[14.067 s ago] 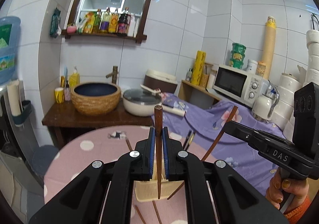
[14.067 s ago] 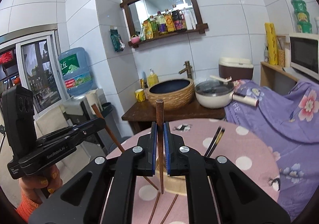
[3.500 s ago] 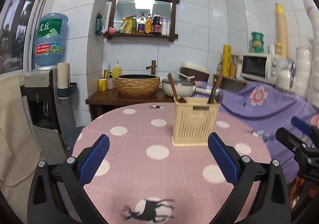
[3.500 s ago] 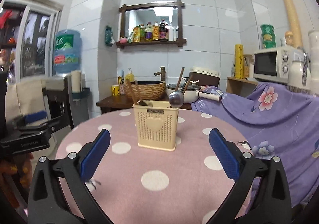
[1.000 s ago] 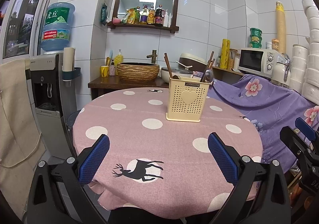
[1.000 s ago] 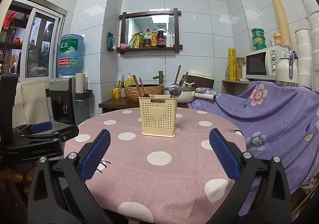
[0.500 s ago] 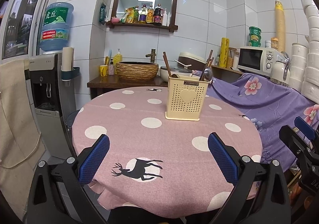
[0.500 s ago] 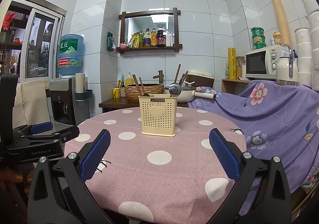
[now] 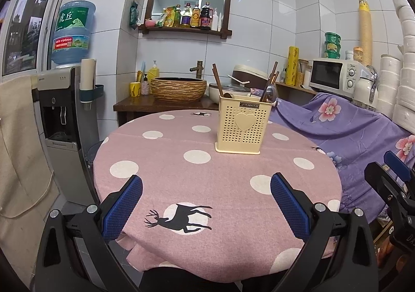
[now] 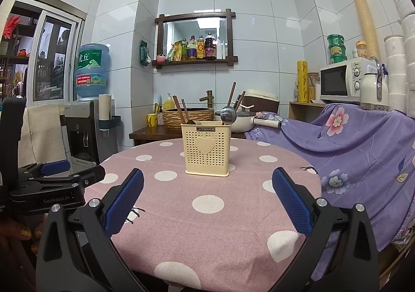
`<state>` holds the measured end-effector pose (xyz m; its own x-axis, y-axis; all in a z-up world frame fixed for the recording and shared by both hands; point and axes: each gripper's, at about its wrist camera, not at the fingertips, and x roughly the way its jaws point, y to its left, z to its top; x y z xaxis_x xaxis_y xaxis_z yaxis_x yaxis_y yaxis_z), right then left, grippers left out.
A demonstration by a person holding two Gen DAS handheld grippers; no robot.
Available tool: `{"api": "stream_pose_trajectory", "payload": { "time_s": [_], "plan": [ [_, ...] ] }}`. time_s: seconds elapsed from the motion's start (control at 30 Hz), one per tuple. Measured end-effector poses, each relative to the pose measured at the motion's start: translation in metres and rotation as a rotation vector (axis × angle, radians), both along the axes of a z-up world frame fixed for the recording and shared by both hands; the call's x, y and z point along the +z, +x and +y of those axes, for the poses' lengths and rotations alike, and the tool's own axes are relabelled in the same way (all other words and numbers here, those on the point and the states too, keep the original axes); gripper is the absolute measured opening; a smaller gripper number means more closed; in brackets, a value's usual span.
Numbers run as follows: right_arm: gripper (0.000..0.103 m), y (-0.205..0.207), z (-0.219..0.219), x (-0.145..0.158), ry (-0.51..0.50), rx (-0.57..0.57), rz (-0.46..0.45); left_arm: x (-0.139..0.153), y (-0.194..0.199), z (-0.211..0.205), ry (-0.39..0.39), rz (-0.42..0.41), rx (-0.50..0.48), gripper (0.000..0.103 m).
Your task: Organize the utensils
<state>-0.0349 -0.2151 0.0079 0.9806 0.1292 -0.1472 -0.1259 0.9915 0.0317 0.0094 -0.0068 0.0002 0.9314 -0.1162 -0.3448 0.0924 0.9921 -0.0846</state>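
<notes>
utensils stand in the holder, both grippers held back from the table

the cream holder (image 9: 243, 128) stands upright toward the far side of the round table (image 9: 197, 188), with wooden chopsticks (image 10: 178, 108) and a metal ladle (image 10: 228, 115) sticking out of its top. the left gripper (image 9: 206, 203) and right gripper (image 10: 207, 198) hover near the table's near edge, fingers spread wide, holding nothing.

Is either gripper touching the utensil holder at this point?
Apart. In the left wrist view, pink tablecloth shows between the open left gripper and the utensil holder; the right wrist view shows the same gap before the open right gripper.
</notes>
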Motion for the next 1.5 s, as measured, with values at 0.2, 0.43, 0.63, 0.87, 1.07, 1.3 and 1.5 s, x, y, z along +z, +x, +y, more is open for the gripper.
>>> {"api": "stream_pose_trajectory", "payload": {
  "time_s": [0.2, 0.43, 0.63, 0.87, 1.07, 1.3, 1.5],
  "plan": [
    [0.097, 0.0, 0.0003, 0.0001, -0.002, 0.001, -0.001, 0.0004, -0.0011, -0.0019, 0.006, -0.004, -0.003, 0.097],
    [0.097, 0.0003, 0.0032, -0.006, -0.004, 0.006, 0.003, 0.0016, -0.0014, -0.0036, 0.017, -0.005, -0.011, 0.097],
    [0.097, -0.0005, 0.0047, -0.007, -0.004, 0.008, 0.007, 0.002, -0.0003, -0.0039, 0.01, 0.004, -0.007, 0.097],
    [0.097, 0.0007, 0.0051, -0.0069, -0.003, 0.009, 0.013, 0.0021, 0.0001, -0.0042, 0.01, 0.008, -0.007, 0.097],
    [0.097, -0.0002, 0.0059, -0.0074, -0.002, 0.009, 0.014, 0.0024, 0.0007, -0.0029, 0.01, 0.008, -0.009, 0.097],
    [0.097, 0.0006, 0.0053, -0.0073, 0.002, 0.007, 0.019, 0.003, 0.0009, -0.0023, 0.01, 0.01, -0.01, 0.097],
    [0.097, 0.0029, 0.0026, -0.0058, 0.011, 0.002, 0.026, 0.0044, 0.0005, -0.0032, 0.012, 0.012, -0.014, 0.097]
  ]
}}
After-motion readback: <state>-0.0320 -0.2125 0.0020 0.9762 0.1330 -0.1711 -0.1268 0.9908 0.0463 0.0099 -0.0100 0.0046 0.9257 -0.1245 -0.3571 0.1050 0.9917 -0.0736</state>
